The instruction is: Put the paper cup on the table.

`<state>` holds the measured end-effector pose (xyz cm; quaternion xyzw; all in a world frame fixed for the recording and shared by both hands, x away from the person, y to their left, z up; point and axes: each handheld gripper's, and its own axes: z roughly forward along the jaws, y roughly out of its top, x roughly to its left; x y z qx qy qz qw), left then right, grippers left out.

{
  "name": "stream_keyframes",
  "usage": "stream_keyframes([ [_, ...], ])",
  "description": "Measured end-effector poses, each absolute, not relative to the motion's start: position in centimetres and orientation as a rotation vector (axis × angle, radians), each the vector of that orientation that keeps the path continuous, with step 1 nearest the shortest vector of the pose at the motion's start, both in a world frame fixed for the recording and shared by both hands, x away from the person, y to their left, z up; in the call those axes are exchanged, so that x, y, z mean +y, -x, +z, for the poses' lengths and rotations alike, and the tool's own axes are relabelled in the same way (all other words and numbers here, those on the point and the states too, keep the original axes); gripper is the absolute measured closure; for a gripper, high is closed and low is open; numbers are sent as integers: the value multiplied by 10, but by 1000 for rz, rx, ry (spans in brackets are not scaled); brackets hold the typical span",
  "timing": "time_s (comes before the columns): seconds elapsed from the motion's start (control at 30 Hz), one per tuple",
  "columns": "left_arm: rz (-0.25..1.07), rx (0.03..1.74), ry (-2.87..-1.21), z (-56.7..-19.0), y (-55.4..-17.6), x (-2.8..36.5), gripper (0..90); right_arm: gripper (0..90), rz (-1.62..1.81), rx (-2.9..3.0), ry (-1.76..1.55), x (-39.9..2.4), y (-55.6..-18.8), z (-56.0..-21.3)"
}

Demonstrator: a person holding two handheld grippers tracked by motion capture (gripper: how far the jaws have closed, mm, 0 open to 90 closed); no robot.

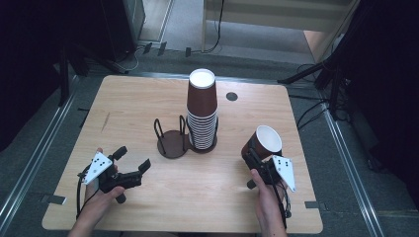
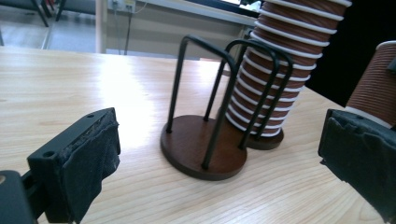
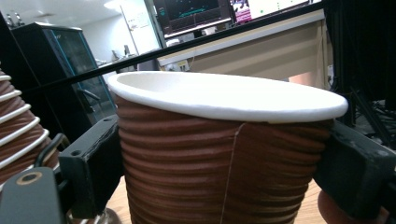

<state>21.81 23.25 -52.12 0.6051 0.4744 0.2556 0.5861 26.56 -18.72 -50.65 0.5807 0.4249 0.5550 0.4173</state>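
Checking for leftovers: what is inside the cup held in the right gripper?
The cup, clamped in the right gripper, shows a bare white inner wall near its rim. Its tilt and rim hide the bottom, so I cannot tell whether it is empty.

A pale wooden table (image 1: 148, 98) with rounded corners stands on a grey floor (image 1: 188, 34). Near the table's far edge sits a small dark round cap (image 1: 231, 96), flush with the wood. Metal rails (image 1: 29, 163) run along the floor on both sides of the table, and a short strip of tape (image 1: 52, 199) lies on the floor by the near left corner. A black cable (image 1: 217, 29) trails across the floor beyond the table, and black stand legs (image 1: 316, 74) spread at the far right. In the right gripper view, lit screens (image 3: 196, 16) sit above a beige counter (image 3: 261, 51), with a dark glass-fronted cabinet (image 3: 70, 60) at the left.
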Motion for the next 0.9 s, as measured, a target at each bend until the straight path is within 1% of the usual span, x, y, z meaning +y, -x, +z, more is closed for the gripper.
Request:
stream_keyframes([
  [0.43,639,1164,-1408,-529,-221,252,0,109,1294,1087,-1360,-192,-277,-511],
  [0.9,679,1213,-1407,-534,-222,267,0,109,1263,1107,-1316,-188,-308,-514],
])
